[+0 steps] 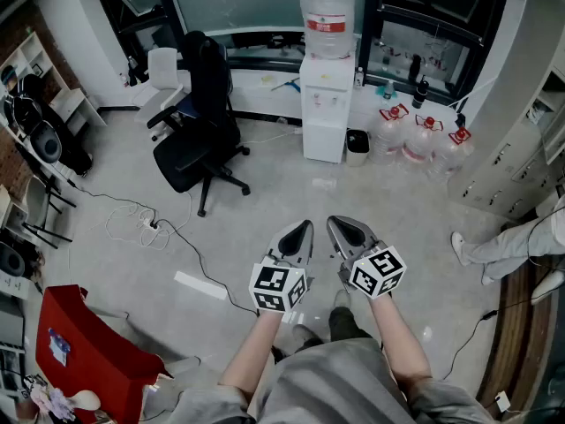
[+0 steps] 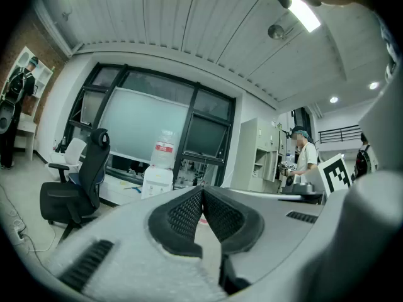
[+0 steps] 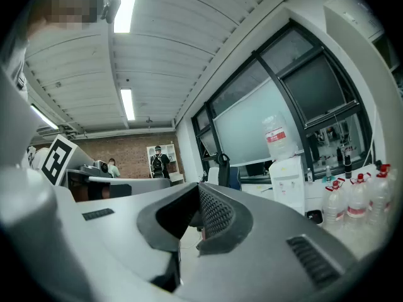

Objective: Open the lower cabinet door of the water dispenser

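The white water dispenser (image 1: 326,104) stands against the far window wall with a big bottle (image 1: 326,14) on top. Its lower cabinet door (image 1: 324,140) is closed. Both grippers are held level, side by side, well short of it over the floor. My left gripper (image 1: 304,227) is shut with nothing between its pads, and so is my right gripper (image 1: 335,223). In the left gripper view the jaws (image 2: 201,190) meet at the tip, with the dispenser (image 2: 158,180) far off to the left. In the right gripper view the shut gripper (image 3: 199,186) has the dispenser (image 3: 287,182) at its right.
A black office chair (image 1: 201,122) stands left of the dispenser. A small bin (image 1: 357,147) and several full water bottles (image 1: 425,136) sit to its right, by grey lockers (image 1: 516,153). Cables (image 1: 168,232) cross the floor. A person's legs (image 1: 503,244) are at the right.
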Available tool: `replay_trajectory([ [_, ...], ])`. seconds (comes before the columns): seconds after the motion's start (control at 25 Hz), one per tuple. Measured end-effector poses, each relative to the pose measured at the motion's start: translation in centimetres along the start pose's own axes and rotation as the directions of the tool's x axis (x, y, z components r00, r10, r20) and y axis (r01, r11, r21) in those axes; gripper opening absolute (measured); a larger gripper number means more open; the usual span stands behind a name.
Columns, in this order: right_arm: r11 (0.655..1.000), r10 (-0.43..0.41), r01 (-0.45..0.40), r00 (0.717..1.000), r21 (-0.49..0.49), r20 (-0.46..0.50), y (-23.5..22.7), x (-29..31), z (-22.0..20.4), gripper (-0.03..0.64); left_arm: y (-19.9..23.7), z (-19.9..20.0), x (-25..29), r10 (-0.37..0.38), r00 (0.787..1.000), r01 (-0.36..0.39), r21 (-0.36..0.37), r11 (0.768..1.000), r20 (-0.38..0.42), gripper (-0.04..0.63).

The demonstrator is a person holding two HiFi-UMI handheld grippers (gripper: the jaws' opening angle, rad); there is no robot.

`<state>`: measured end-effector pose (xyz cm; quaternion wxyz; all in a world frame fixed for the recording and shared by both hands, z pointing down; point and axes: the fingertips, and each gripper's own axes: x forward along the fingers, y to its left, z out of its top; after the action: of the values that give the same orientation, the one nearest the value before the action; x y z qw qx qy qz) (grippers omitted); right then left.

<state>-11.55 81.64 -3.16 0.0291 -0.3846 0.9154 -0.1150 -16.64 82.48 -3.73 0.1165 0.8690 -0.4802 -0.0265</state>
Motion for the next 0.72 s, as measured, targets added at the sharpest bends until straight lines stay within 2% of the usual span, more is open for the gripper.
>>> replay_trajectory([
  [0.16,1.000,0.001,-0.001,1.000,-0.013,0.000,-0.7,0.8,0.1,0.009,1.0,-0.1,0.9,0.015,1.000,-0.016,-0.011,1.000,-0.008,0.011],
  [0.72,1.000,-0.006,0.006,1.000,-0.021,-0.006,-4.1,0.4,0.3,0.011,-0.2,-0.8,4.6,0.001,0.999,-0.002,-0.037,0.999,-0.038,0.011],
])
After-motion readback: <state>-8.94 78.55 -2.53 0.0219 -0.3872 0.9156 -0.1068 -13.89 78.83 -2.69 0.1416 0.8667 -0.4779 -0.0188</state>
